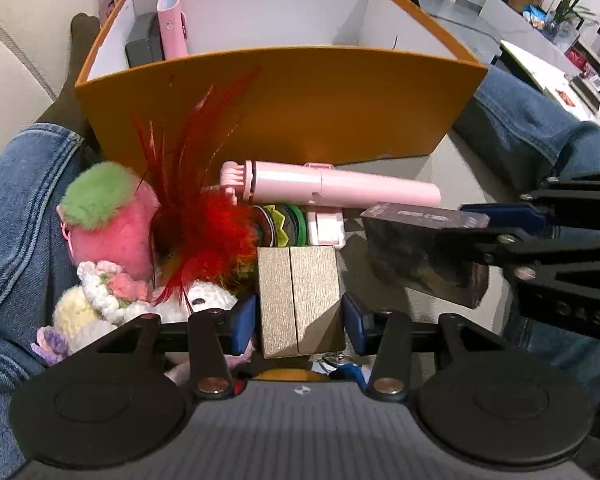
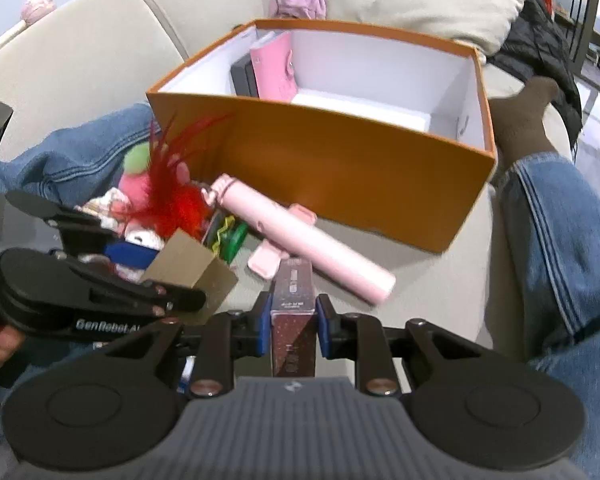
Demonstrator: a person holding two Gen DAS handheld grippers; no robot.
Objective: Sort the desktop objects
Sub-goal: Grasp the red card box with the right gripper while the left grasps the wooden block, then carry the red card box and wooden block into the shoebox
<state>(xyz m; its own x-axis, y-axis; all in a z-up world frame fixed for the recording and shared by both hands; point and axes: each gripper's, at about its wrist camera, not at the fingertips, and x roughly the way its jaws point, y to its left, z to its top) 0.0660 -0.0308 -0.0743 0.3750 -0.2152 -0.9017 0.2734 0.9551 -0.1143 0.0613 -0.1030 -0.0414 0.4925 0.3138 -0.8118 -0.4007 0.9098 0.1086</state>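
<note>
Right wrist view shows the right gripper [image 2: 291, 326] pinching a dark maroon box [image 2: 292, 312], lifted off the cushion [image 2: 420, 300]. Left wrist view shows the left gripper [image 1: 300, 320] straddling a tan box [image 1: 300, 300]; its pads look just short of touching. Just beyond lie a pink selfie stick [image 1: 332, 188], red feathers [image 1: 204, 220], a plush strawberry [image 1: 108, 220] and crocheted toys [image 1: 100, 300], unsorted. Against the far-left wall of the orange box [image 1: 280, 100] stand a pink case [image 1: 172, 24] and a black item [image 1: 144, 40]. Judging by this, sorting is early: two stowed, most left
</note>
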